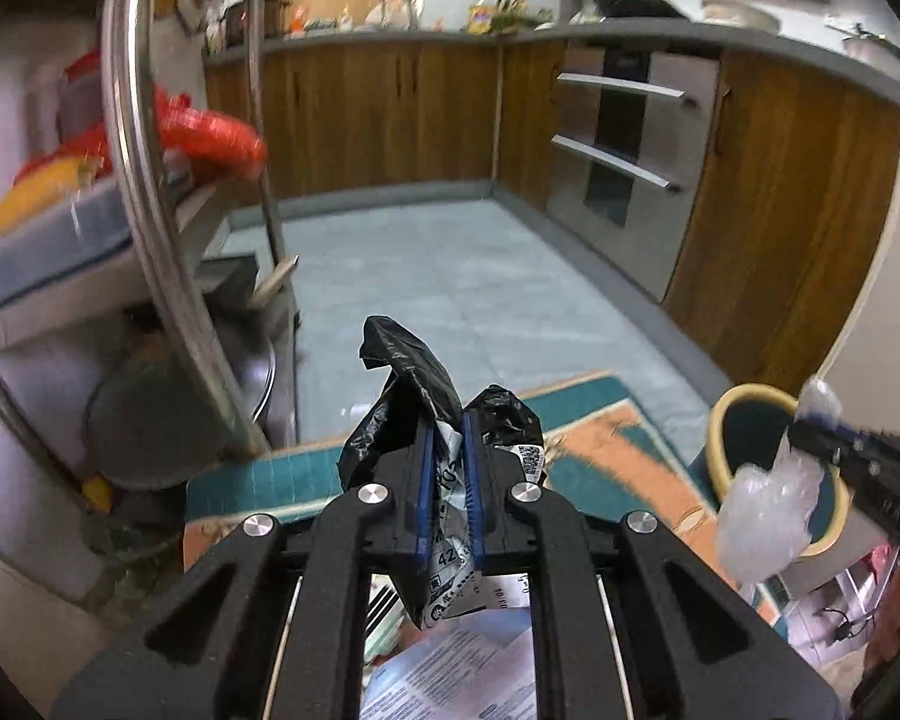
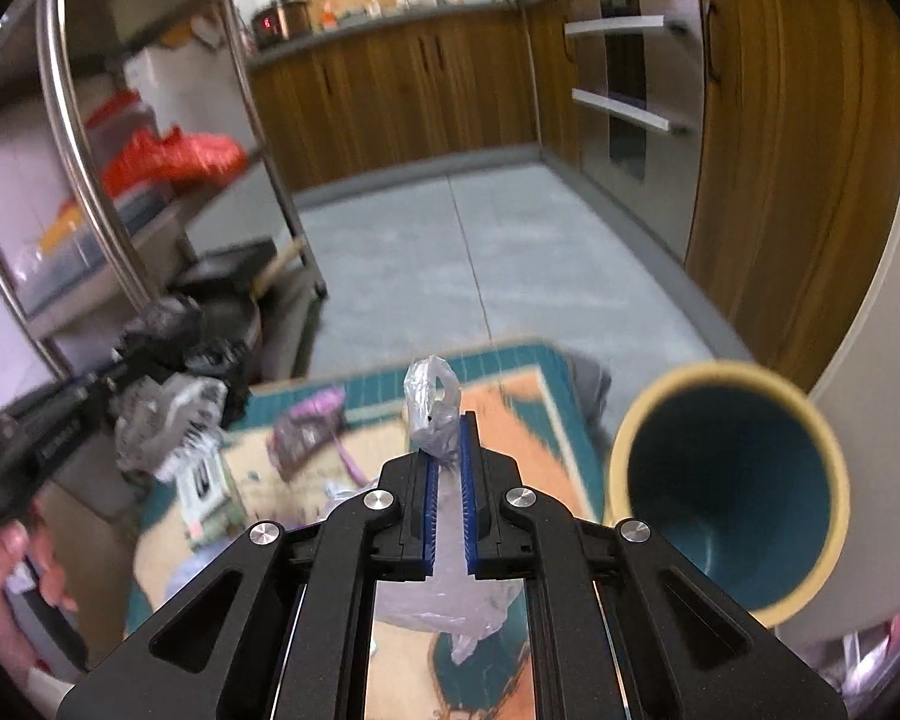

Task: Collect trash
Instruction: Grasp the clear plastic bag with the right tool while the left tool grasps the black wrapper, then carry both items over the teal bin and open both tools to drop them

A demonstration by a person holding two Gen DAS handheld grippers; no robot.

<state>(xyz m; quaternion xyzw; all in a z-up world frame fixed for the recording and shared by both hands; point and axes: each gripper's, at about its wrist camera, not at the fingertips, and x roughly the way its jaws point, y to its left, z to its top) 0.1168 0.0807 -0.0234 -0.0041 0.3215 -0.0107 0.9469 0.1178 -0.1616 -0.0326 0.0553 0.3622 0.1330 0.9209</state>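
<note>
- Above the patterned rug (image 1: 600, 450), the left gripper (image 1: 448, 420) is clamped on a black bag with printed wrapper (image 1: 414, 384).
- Right gripper (image 2: 448, 420) pinches clear crumpled plastic (image 2: 429, 396) (beside the teal bin (image 2: 732, 492)).
- More litter (image 2: 306, 426) lies on the rug.

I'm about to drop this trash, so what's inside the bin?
The bin shows only a bare teal inner wall; no trash is visible. Its bottom is out of sight, cut off by the rim and the right gripper.
</note>
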